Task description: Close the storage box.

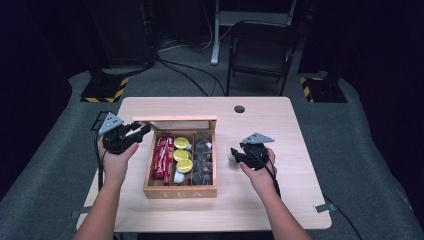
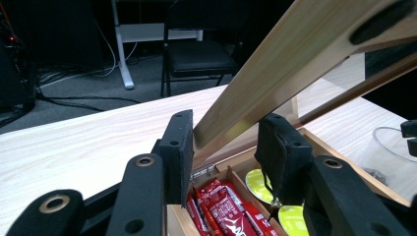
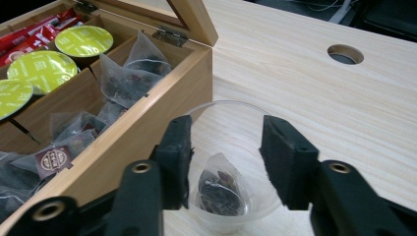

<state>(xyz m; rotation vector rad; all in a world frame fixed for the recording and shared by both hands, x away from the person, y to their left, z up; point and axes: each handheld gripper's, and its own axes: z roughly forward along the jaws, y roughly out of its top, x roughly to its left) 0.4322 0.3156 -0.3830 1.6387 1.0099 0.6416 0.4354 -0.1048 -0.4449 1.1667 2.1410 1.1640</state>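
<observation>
A wooden tea box (image 1: pixel 180 192) stands mid-table with its lid (image 1: pixel 175 121) raised. My left gripper (image 1: pixel 142 131) is shut on the lid's left edge; in the left gripper view the lid (image 2: pixel 295 64) runs up between the pads of this gripper (image 2: pixel 223 147). The box holds red sachets (image 1: pixel 163 156), yellow-green capsules (image 1: pixel 182 155) and mesh tea bags (image 3: pixel 123 78). Just right of the box stands a clear plastic cup (image 3: pixel 231 123) with one tea bag (image 3: pixel 219 189) lying in its bottom. My right gripper (image 3: pixel 226 147) hangs open over the cup, pads clear of the bag.
A round cable hole (image 1: pixel 239 109) sits in the table's far side. A folding chair (image 1: pixel 260 52) and a stand leg are on the floor beyond. Bare wood lies right of the cup and left of the box.
</observation>
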